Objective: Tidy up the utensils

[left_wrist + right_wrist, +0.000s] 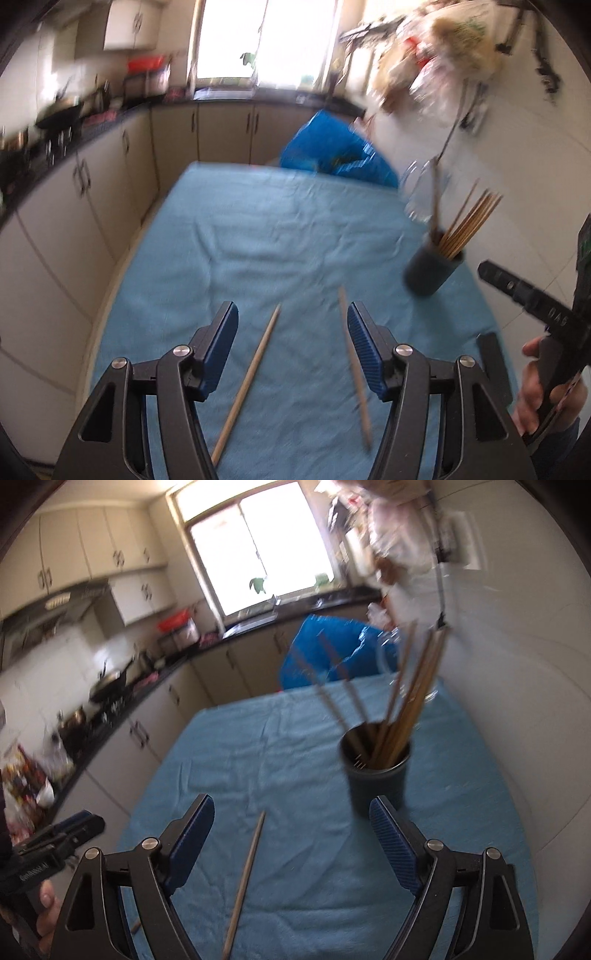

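Two wooden chopsticks lie on the blue cloth: one (251,376) between my left gripper's fingers, the other (354,365) by its right finger. My left gripper (291,314) is open and empty above them. A dark holder cup (434,267) with several chopsticks (469,221) stands at the right. My right gripper (291,808) is open and empty; one chopstick (245,882) lies between its fingers, and the cup (376,775) stands just beyond its right finger. A second chopstick's end (136,926) shows at the lower left.
The table is covered by a blue cloth (277,229). A blue bag (332,151) and a clear glass jar (424,192) stand at the far end by the white wall. Kitchen cabinets (92,184) run along the left. The other hand-held gripper (55,842) shows at the left edge.
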Tool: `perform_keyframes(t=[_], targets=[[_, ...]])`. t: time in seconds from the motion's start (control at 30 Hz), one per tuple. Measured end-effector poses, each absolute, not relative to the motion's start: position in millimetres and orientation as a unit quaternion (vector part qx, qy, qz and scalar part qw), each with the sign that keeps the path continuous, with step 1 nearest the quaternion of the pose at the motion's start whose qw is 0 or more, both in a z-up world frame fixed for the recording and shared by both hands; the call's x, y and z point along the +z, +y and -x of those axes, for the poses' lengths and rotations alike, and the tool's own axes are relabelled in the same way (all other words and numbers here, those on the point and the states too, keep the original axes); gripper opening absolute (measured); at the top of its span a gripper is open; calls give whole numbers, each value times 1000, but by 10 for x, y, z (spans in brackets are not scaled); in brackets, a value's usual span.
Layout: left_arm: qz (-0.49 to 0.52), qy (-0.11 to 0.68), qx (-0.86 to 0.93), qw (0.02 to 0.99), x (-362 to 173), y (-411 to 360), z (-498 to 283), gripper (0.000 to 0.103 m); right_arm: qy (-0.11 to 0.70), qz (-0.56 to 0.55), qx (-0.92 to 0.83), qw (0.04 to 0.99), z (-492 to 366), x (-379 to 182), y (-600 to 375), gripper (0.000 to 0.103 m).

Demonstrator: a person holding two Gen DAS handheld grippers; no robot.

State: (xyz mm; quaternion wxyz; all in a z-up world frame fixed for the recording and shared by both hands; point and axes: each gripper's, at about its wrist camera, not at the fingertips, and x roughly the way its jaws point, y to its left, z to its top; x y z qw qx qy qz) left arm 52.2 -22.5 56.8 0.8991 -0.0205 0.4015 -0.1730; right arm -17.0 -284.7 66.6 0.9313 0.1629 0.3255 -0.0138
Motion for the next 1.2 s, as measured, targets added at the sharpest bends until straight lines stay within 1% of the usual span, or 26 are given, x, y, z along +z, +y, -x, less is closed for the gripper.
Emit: perform_keyframes(t=[0.17,0.2,0.27,0.37,0.4,0.47,0.5,0.57,0.7,0.73,0.87,0.93,1.0,1.07,1.2], targets=[[32,459,-149,875,95,63,-606,60,397,-127,5,909,-214,364,-2492,88],[30,465,-146,873,33,95,-608,60,414,-123,11,902,-319,284,-2432,83],[29,474,-144,868,-65,130,-596,60,434,-121,14,893,-497,163,-2358,77],[31,483,-146,863,-177,206,-566,60,481,-130,22,867,-830,-91,-2260,61],[31,484,-146,863,-198,214,-561,60,489,-134,23,861,-880,-153,-2232,58],[32,485,-145,862,-216,244,-558,60,517,-126,14,846,-1091,-317,-2194,43],[31,484,-147,862,-220,258,-559,60,527,-120,9,841,-1164,-373,-2168,34],[31,484,-147,862,-232,294,-563,60,548,-104,0,830,-1311,-488,-2105,32],[35,488,-147,860,-265,340,-598,60,562,-89,-8,822,-1469,-592,-2027,32],[36,489,-146,859,-273,349,-607,60,568,-84,-10,819,-1503,-643,-1993,28],[34,491,-146,858,-273,351,-627,60,572,-61,-22,818,-1548,-698,-1907,22],[28,493,-150,856,-264,299,-646,60,572,-62,-20,817,-1548,-710,-1910,8],[15,496,-154,854,-255,214,-677,60,572,-69,-7,817,-1529,-707,-1940,6],[-6,495,-161,854,-242,83,-721,60,568,-101,11,816,-1452,-686,-2023,6],[-45,509,-177,841,-315,-217,-889,60,534,-134,30,834,-1164,-515,-2161,6]])
